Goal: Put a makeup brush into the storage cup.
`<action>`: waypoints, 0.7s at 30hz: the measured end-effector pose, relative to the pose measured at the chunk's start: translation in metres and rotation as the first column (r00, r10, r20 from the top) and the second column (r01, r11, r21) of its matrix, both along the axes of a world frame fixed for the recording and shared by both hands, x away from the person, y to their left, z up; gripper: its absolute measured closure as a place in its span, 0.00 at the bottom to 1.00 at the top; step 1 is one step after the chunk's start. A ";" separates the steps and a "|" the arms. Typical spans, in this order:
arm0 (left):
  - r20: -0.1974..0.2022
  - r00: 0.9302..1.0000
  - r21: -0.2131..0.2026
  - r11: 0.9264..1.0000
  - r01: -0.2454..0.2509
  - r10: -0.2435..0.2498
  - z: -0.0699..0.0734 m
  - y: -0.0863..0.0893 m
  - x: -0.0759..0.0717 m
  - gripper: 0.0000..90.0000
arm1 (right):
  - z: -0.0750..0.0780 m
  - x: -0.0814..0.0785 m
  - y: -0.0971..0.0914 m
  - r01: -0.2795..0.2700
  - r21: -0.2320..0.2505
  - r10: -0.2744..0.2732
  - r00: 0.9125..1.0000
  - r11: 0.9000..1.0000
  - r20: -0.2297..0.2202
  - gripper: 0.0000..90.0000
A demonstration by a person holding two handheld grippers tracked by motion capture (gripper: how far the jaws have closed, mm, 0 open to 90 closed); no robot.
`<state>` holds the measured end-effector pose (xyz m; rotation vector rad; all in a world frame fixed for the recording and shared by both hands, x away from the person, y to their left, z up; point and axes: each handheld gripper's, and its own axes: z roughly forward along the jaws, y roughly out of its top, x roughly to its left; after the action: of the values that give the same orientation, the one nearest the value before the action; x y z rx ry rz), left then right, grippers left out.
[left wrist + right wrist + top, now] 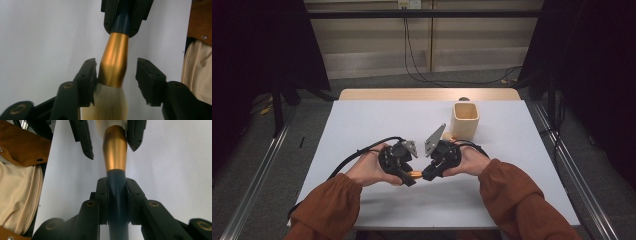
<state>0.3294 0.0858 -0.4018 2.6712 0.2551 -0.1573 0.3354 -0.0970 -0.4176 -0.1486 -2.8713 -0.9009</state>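
Our right gripper [117, 195] has its fingers clenched on the dark handle of the brush [113, 62], while our left gripper [116, 75] has its fingers released, spread either side of the gold ferrule with one pad just touching it. We hold the brush level between both grippers, low over the white desk [362, 125], near the wooden cup [465, 120].
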 end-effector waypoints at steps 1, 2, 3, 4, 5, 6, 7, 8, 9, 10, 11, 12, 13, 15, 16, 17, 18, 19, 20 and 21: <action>0.000 1.000 -0.004 1.000 -0.007 0.007 0.000 0.000 0.000 0.50 | 0.000 0.001 -0.001 0.002 0.002 -0.002 1.000 1.000 0.006 0.84; 0.008 1.000 -0.014 1.000 -0.013 0.013 0.000 0.001 0.000 0.48 | 0.000 0.001 -0.001 0.006 -0.001 -0.006 1.000 1.000 0.003 0.84; 0.013 1.000 -0.021 1.000 -0.019 0.019 0.001 0.001 -0.001 0.45 | 0.000 0.001 -0.002 0.008 0.000 -0.008 1.000 1.000 0.000 0.84; 0.025 0.999 -0.028 0.999 -0.025 0.026 0.001 0.002 -0.001 0.42 | 0.000 0.001 -0.004 0.020 0.001 -0.020 1.000 1.000 0.004 0.84; 0.026 0.999 -0.030 0.999 -0.033 0.034 0.002 0.002 -0.001 0.40 | 0.000 0.001 -0.005 0.024 0.001 -0.024 1.000 1.000 0.000 0.84; 0.032 0.999 -0.032 0.999 -0.039 0.040 0.002 0.003 -0.001 0.37 | 0.000 0.002 -0.006 0.028 0.006 -0.028 1.000 1.000 0.008 0.84; 0.037 0.998 -0.052 0.997 -0.058 0.060 0.002 0.005 -0.001 0.35 | 0.000 0.002 -0.007 0.036 0.007 -0.036 0.999 0.999 0.008 0.84; 0.031 0.997 -0.064 0.995 -0.073 0.075 0.001 0.007 0.000 0.32 | 0.000 0.002 -0.009 0.039 0.010 -0.039 0.999 0.999 0.003 0.84; 0.028 0.996 -0.070 0.994 -0.087 0.089 0.000 0.011 0.001 0.29 | 0.001 0.002 -0.010 0.041 0.008 -0.041 0.999 0.999 0.008 0.84; 0.036 0.994 -0.066 0.993 -0.100 0.103 0.000 0.014 0.002 0.29 | 0.001 0.002 -0.012 0.050 0.010 -0.050 0.999 0.999 0.004 0.84; 0.041 0.992 -0.077 0.990 -0.117 0.121 -0.001 0.017 0.002 0.28 | 0.001 0.002 -0.013 0.055 0.008 -0.055 0.998 0.998 0.000 0.84; 0.028 0.989 -0.097 0.985 -0.143 0.146 -0.002 0.022 0.002 0.27 | 0.001 0.002 -0.014 0.063 0.010 -0.063 0.998 0.998 0.005 0.84; 0.039 0.988 -0.089 0.985 -0.146 0.150 -0.002 0.025 0.002 0.25 | 0.001 0.002 -0.016 0.068 0.008 -0.068 0.998 0.998 -0.003 0.84; 0.049 0.984 -0.099 0.981 -0.167 0.172 -0.002 0.030 0.002 0.22 | 0.001 0.003 -0.018 0.082 0.014 -0.082 0.997 0.997 0.001 0.84; 0.048 0.981 -0.111 0.977 -0.181 0.187 -0.002 0.033 0.002 0.22 | 0.001 0.003 -0.019 0.086 0.019 -0.086 0.996 0.996 0.000 0.84; 0.046 0.978 -0.118 0.974 -0.196 0.202 -0.001 0.036 0.002 0.21 | 0.001 0.004 -0.020 0.089 0.022 -0.089 0.996 0.996 0.000 0.84; 0.048 0.974 -0.131 0.968 -0.215 0.223 -0.001 0.039 0.001 0.20 | 0.001 0.004 -0.021 0.099 0.023 -0.099 0.995 0.995 0.003 0.84; 0.052 0.970 -0.137 0.964 -0.228 0.237 0.000 0.041 0.000 0.19 | 0.001 0.003 -0.021 0.103 0.024 -0.103 0.995 0.994 0.000 0.84; 0.059 0.970 -0.134 0.965 -0.226 0.236 0.001 0.044 0.001 0.17 | 0.001 0.003 -0.022 0.114 0.019 -0.114 0.994 0.993 0.001 0.84; 0.060 0.966 -0.147 0.960 -0.239 0.250 0.002 0.047 0.000 0.17 | 0.001 0.003 -0.023 0.116 0.023 -0.116 0.993 0.993 0.005 0.84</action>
<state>0.3292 0.1328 -0.4002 2.4759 0.5265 0.0070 0.3388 -0.1197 -0.4165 -0.3140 -2.8826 -0.9555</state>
